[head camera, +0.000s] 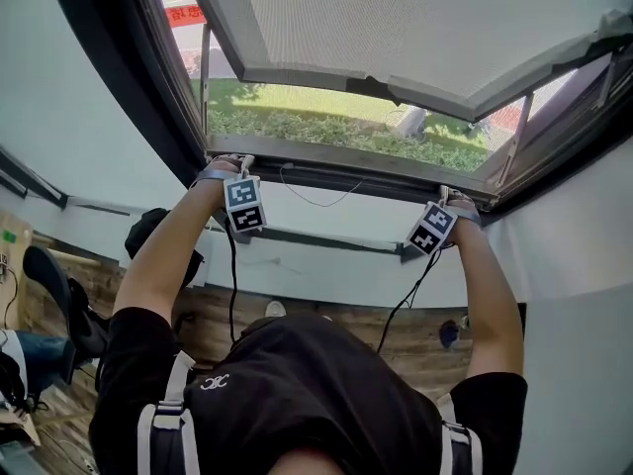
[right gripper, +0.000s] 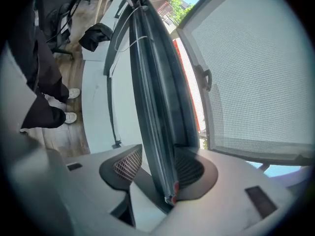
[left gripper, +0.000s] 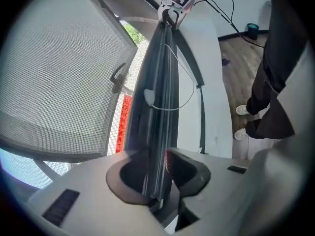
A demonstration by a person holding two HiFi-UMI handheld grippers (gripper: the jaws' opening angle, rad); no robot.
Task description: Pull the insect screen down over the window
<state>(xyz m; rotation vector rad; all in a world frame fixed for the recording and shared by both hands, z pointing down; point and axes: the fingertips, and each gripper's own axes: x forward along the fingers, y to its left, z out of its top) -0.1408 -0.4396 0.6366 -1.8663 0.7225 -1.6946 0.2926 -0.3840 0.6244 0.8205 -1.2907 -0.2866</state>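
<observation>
The pull bar [left gripper: 158, 87] of the insect screen lies low in the window frame [head camera: 119, 77], along that frame's lower rail. Its long axis runs across the frame's full width. Both tools sit on it, one near each end, so neither hand is the nearer.

The left hand-held gripper [left gripper: 157, 159] is at the frame's left corner and has the bar clamped between its pads. The right hand-held gripper [right gripper: 160, 151] is at the frame's right corner and straddles the bar loosely. The outdoor-side pad touches it, the room-side pad [right gripper: 129, 163] stands clear of it, and pale wall shows in the gap. That side therefore has no grip.

Any remaining travel is probably straight down, square to the bar, until it seats on the lower rail. With only the left end held, a pull could tip the bar in its tracks.

A thin cord [head camera: 315, 202] loops off the bar's room side near the middle of the frame, hanging free between the two tools and clear of both. Beyond the frame, the open sash [head camera: 396, 28] tilts outward with grass below it. A fine grid shows across the sash panel, but it could be the screen's mesh or the panel's own surface. Nothing below the frame blocks the arms, only bare white wall [head camera: 326, 270].
</observation>
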